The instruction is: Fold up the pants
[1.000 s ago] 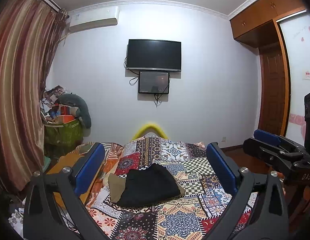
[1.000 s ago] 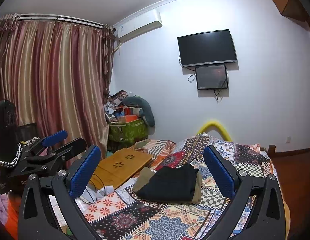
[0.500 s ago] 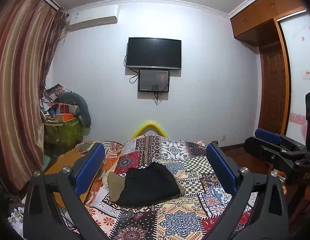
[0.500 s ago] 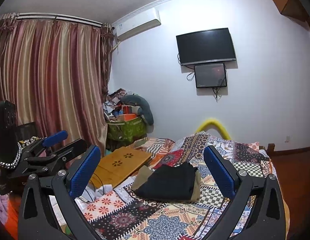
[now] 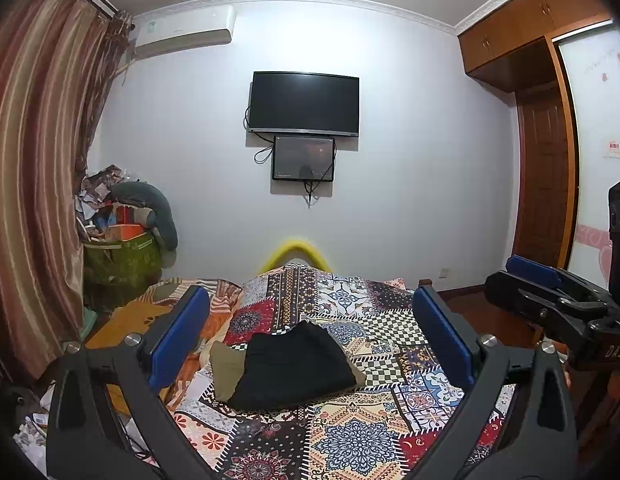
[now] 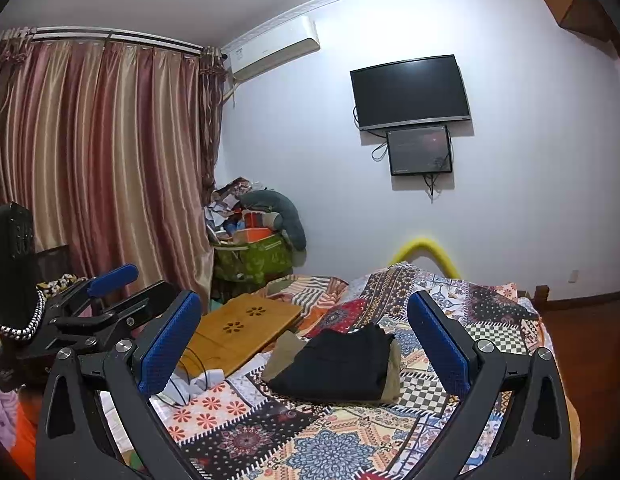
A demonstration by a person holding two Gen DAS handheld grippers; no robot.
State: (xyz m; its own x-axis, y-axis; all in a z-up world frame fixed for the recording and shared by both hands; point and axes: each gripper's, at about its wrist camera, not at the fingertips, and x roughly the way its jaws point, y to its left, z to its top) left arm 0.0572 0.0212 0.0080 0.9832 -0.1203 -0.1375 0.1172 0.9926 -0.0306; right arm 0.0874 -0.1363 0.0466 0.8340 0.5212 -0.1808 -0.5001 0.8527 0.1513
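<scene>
Black pants [image 5: 292, 368] lie folded into a compact bundle on the patchwork bedspread [image 5: 350, 440], on top of an olive-tan folded garment [image 5: 224, 366] that sticks out at the left. In the right wrist view the same black pants [image 6: 336, 364] rest on the olive-tan garment [image 6: 284, 350]. My left gripper [image 5: 310, 336] is held back from the bundle, open and empty. My right gripper [image 6: 306, 340] is likewise open, empty and clear of the pants. Each gripper shows in the other's view: the right gripper [image 5: 558, 304] at the right, the left gripper [image 6: 106, 304] at the left.
A wooden lap tray [image 6: 240, 326] with cables [image 6: 190, 376] lies on the bed's left side. A green basket [image 6: 252, 258] heaped with clutter stands by the striped curtains [image 6: 98, 168]. A TV [image 5: 304, 104] hangs on the far wall; a wardrobe door [image 5: 544, 176] is at right.
Both views have drifted slightly; the folded bundle sits a touch lower and nearer in frame. The pants have not moved, and both grippers stay open.
</scene>
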